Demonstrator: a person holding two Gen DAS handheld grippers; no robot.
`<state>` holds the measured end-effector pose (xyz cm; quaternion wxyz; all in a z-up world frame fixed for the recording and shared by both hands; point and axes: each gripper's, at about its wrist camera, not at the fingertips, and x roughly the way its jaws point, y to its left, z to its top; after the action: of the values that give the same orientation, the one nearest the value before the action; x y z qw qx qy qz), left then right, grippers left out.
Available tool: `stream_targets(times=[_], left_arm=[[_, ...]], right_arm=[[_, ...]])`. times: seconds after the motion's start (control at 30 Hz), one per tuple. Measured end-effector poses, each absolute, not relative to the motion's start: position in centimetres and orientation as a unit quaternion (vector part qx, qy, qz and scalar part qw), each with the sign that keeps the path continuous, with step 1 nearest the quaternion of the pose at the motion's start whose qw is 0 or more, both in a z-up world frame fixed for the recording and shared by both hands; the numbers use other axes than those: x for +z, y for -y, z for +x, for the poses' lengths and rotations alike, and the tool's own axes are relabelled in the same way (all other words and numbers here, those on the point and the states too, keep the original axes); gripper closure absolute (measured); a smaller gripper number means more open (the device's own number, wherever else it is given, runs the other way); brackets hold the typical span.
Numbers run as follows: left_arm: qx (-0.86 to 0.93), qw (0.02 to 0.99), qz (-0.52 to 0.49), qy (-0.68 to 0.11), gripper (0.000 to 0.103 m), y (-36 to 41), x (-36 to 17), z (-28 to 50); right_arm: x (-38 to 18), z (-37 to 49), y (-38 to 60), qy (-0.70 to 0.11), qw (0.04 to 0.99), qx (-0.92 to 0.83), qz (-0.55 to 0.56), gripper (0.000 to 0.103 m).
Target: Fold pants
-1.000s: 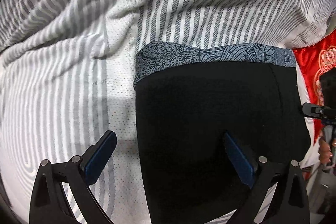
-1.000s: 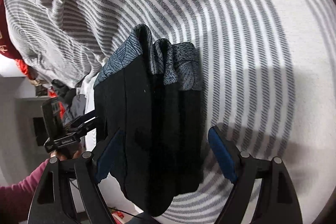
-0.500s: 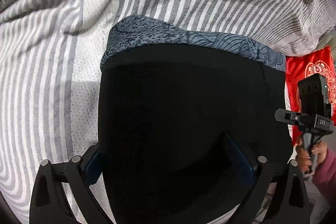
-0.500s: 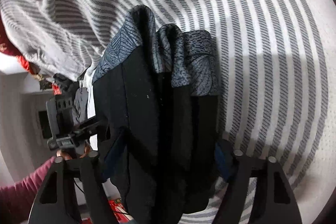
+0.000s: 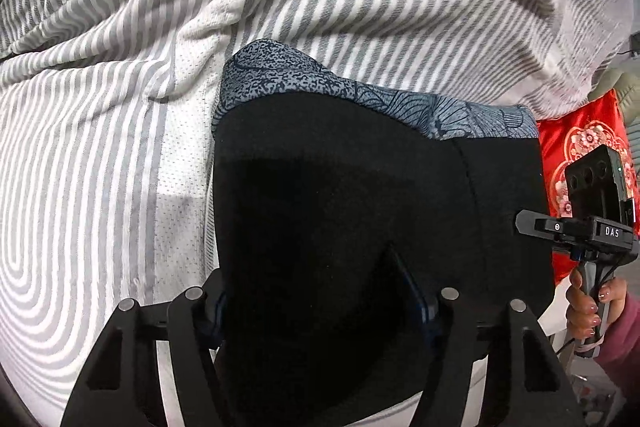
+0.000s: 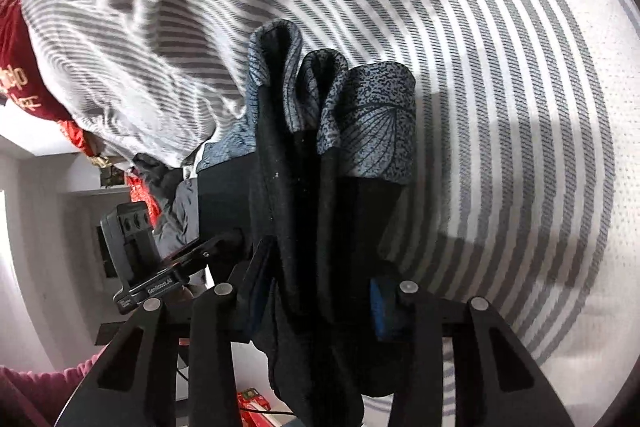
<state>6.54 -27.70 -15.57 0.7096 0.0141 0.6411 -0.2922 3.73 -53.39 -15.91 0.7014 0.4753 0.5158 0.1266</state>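
Two grippers are closing on the black pants (image 5: 344, 211) at the bed's edge. The left gripper (image 5: 316, 303) has the cloth bunched between its fingers. The right gripper (image 6: 316, 299) squeezes a thick folded stack. The pants lie on the striped bed (image 5: 100, 155), with their grey patterned band (image 6: 372, 123) pointing toward the middle. Lots of flat bed lies open beyond the band. A rumpled blanket (image 6: 120, 67) is piled near one side.
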Motion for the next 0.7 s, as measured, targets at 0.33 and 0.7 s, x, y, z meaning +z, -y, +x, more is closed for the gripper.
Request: stream_targets(times=[0.33,0.7], left_arm=[[-0.287,0.721,0.025,-0.631,0.036,25.0,-11.3,1.5],[-0.246,0.715,0.052,-0.652,0.029,23.2,-14.6,-3.4]], right_arm=[[-14.0,-1.2,53.3,-0.506,0.698,0.133,0.490,0.059],[-17.4,-6.0,50.8,-0.547,0.690,0.086,0.466,0.053]])
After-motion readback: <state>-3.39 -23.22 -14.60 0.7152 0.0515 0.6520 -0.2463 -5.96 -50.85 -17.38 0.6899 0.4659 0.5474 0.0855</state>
